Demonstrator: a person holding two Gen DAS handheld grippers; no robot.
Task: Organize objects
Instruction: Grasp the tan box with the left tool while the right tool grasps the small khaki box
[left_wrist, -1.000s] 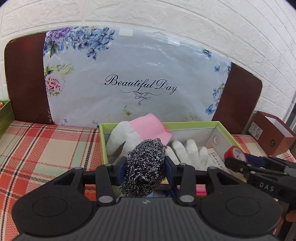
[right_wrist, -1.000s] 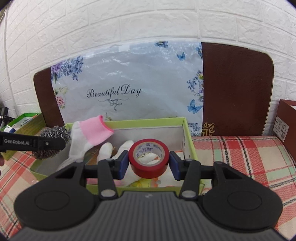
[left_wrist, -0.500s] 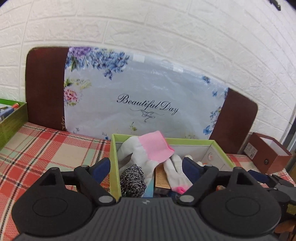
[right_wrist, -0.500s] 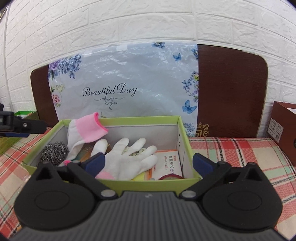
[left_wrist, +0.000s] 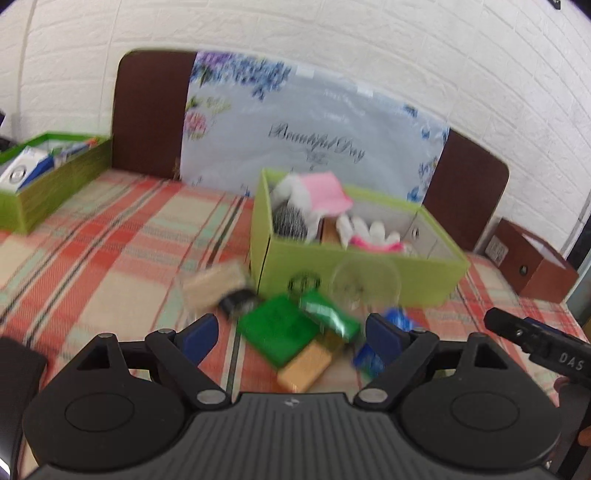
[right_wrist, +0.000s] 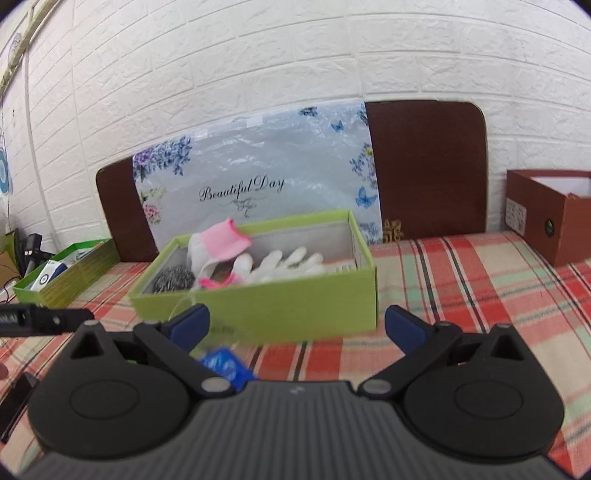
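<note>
The green box (left_wrist: 432, 280) holds the steel wool (left_wrist: 290, 221), a pink-cuffed glove (left_wrist: 325, 192) and white gloves (right_wrist: 284, 264); the red tape is hidden inside. My left gripper (left_wrist: 291, 334) hovers back from the box, over a blurred pile in front of it: a green sponge (left_wrist: 279, 328), a green packet (left_wrist: 328, 310), a tan sponge (left_wrist: 304, 365) and a clear cup (left_wrist: 365, 284). Its jaws are opening, with nothing pressed between them. My right gripper (right_wrist: 295, 325) stands open and empty before the green box (right_wrist: 258, 302), near a blue packet (right_wrist: 225, 363).
A second green box (left_wrist: 48, 181) with packets stands at the far left. A brown box (right_wrist: 550, 214) sits at the right edge. A brown board with a flowered plastic cover (right_wrist: 258, 173) leans on the brick wall. Plaid cloth (right_wrist: 480, 280) covers the table.
The left gripper let the steel wool drop into the box and the right let the red tape go there. Both opened wide and pulled back from the box.
</note>
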